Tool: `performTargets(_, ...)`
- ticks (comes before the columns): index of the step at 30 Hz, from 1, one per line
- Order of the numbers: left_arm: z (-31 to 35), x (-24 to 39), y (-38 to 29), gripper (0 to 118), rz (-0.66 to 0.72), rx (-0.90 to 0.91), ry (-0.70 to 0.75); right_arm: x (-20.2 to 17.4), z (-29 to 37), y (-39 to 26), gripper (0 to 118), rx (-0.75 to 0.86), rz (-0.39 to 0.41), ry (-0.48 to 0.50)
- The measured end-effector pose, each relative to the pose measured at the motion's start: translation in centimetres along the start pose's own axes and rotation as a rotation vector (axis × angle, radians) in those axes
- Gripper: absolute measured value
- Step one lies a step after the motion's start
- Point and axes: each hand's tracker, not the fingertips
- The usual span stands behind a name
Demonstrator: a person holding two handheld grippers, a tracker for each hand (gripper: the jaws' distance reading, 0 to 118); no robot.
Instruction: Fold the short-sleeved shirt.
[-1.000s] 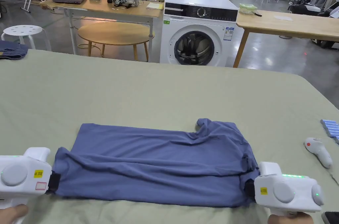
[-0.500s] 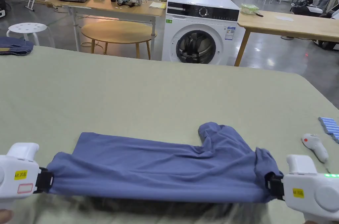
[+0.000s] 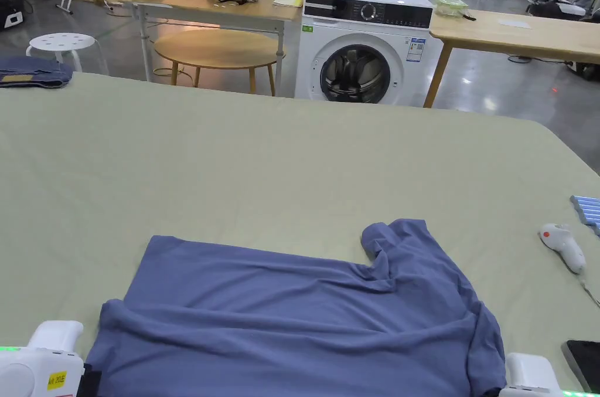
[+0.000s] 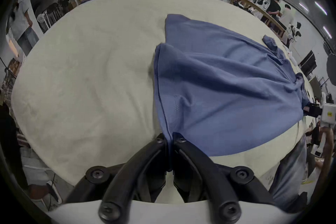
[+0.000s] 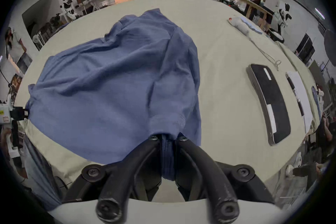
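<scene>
Green table [image 3: 293,152], blue shirt [image 3: 304,310] spread flat, left gripper [image 4: 169,138] and right gripper [image 5: 168,138] clamping its near corners, bodies cut off.

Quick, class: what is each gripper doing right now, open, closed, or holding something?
Left gripper: closed, holding one end of the blue shirt.
Right gripper: closed, holding bunched cloth at the shirt's other end.
</scene>
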Motion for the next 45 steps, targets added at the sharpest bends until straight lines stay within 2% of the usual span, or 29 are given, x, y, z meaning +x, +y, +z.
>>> performTargets(3,0.4,0.2,0.3,0,0.001,0.002,0.001,-0.3,0.5,0.3,15,0.011,0.022,-0.019)
performTargets(4,0.6,0.1,0.5,0,-0.005,0.0,-0.001,-0.5,0.8,0.5,21,0.013,0.041,-0.049)
performTargets(6,1.4,0.3,1.0,0,0.005,-0.001,-0.014,-0.9,1.7,1.1,42,0.015,0.055,-0.094)
performTargets(7,1.8,0.3,1.3,1,0.016,-0.001,-0.024,-1.1,2.4,1.5,58,0.027,0.053,-0.102)
performTargets(8,2.3,0.4,1.6,5,0.028,0.012,-0.029,-1.2,3.0,1.8,65,0.053,0.051,-0.11)
performTargets(10,3.4,0.8,2.5,20,0.03,0.067,-0.021,-1.7,4.5,2.9,65,0.115,0.057,-0.116)
performTargets(13,4.8,1.6,4.3,33,0.037,0.133,-0.044,-2.9,6.0,4.6,67,0.203,0.064,-0.115)
performTargets(18,6.5,4.0,6.8,34,-0.002,0.319,-0.041,-5.8,6.8,6.4,67,0.421,0.03,-0.071)
performTargets(20,7.1,5.1,7.3,34,-0.025,0.415,-0.023,-7.1,7.1,6.8,65,0.509,0.019,-0.05)
performTargets(21,7.4,5.7,7.4,34,-0.037,0.478,0.005,-7.8,7.3,7.0,60,0.552,0.016,-0.05)
performTargets(23,8.3,6.9,7.4,28,-0.06,0.577,0.05,-9.3,7.7,7.2,26,0.638,0.015,-0.043)
performTargets(24,8.6,7.4,7.4,19,-0.064,0.626,0.067,-9.9,7.9,7.3,12,0.671,0.019,-0.045)
performTargets(25,8.8,7.8,7.4,5,-0.071,0.665,0.081,-10.5,8.0,7.5,9,0.697,0.015,-0.047)
performTargets(27,9.2,8.6,7.4,0,-0.084,0.733,0.127,-11.2,8.0,7.8,0,0.745,-0.001,-0.021)
performTargets(32,9.9,9.2,8.2,0,-0.094,0.792,0.143,-12.9,8.2,8.5,0,0.806,-0.002,-0.004)
performTargets(35,9.3,8.2,10.0,0,-0.077,0.755,0.135,-13.3,8.0,9.3,0,0.807,0.001,0.027)
performTargets(41,5.6,4.5,16.2,0,-0.026,0.491,0.038,-13.9,6.8,10.6,0,0.782,0.028,0.038)
performTargets(45,0.4,1.1,21.8,0,0.003,0.288,-0.039,-13.6,5.4,11.5,0,0.739,0.04,0.042)
